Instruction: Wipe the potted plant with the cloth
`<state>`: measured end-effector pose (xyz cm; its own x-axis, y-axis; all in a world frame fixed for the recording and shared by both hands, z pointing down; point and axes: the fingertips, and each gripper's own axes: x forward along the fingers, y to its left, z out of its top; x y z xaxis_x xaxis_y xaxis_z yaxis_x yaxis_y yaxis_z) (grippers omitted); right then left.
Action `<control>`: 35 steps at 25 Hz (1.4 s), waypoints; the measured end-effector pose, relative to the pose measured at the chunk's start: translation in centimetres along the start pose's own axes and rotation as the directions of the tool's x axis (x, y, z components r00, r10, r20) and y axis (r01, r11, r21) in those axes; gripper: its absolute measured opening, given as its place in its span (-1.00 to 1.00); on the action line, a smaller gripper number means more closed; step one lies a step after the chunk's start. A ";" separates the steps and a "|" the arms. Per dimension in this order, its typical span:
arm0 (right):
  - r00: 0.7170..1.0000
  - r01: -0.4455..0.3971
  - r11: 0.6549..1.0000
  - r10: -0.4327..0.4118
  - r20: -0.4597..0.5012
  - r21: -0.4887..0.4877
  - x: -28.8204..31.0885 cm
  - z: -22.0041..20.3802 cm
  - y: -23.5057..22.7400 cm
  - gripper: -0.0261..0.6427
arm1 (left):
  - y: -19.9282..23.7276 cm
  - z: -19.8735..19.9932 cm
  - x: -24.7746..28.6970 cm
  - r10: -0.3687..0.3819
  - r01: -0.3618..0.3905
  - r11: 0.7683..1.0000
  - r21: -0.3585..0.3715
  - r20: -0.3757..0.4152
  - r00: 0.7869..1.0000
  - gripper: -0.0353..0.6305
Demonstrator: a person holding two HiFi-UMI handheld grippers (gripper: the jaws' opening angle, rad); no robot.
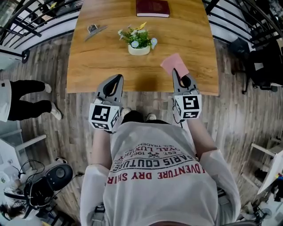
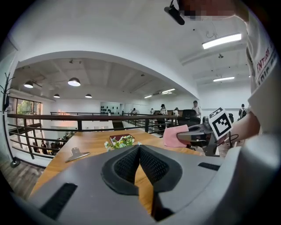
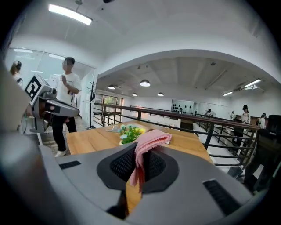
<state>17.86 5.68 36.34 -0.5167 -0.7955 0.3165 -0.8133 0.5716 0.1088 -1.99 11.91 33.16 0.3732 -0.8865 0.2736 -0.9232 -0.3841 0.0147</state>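
Right fingers [image 1: 176, 78] with cloth [image 1: 174, 64] over table [image 1: 146, 84] edge

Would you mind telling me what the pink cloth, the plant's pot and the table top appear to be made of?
The pink cloth looks like soft, matte textile with a seemingly ribbed weave; it hangs in limp folds. The pot is white and smooth, probably ceramic, though plastic is possible. The table top looks like wood or wood-look laminate in a satin finish, with streaky grain lines.

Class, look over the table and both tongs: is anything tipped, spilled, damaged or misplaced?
Nothing stands out. The potted plant stands upright, the book and metal clip lie flat on the table, and the right tongs grip the pink cloth.
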 end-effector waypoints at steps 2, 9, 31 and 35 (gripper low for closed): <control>0.999 0.009 1.000 -0.009 -0.050 -0.004 1.8 -0.9 -0.8 -0.82 | 0.9 -0.7 1.7 -0.005 0.005 1.000 0.003 -0.027 1.000 -0.84; 0.988 -0.004 1.000 -0.001 -0.153 -0.027 8.3 -3.2 -2.4 -0.82 | 4.1 -3.3 8.5 -0.083 0.082 0.997 -0.015 -0.081 0.993 -0.84; 0.943 -0.223 0.941 0.143 -0.299 -0.254 21.7 -10.3 1.9 -0.82 | 7.1 -9.8 20.3 -0.255 0.247 0.967 -0.064 -0.230 0.939 -0.84; 0.933 -0.267 0.921 0.173 -0.317 -0.284 21.6 -10.5 2.9 -0.82 | 6.9 -9.7 20.3 -0.278 0.270 0.961 -0.064 -0.214 0.936 -0.85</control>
<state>7.12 -7.76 53.38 -0.5376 -0.5795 0.6125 -0.5351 0.7959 0.2833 -1.71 -6.26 48.16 0.5862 -0.6681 0.4583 -0.7919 -0.5920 0.1499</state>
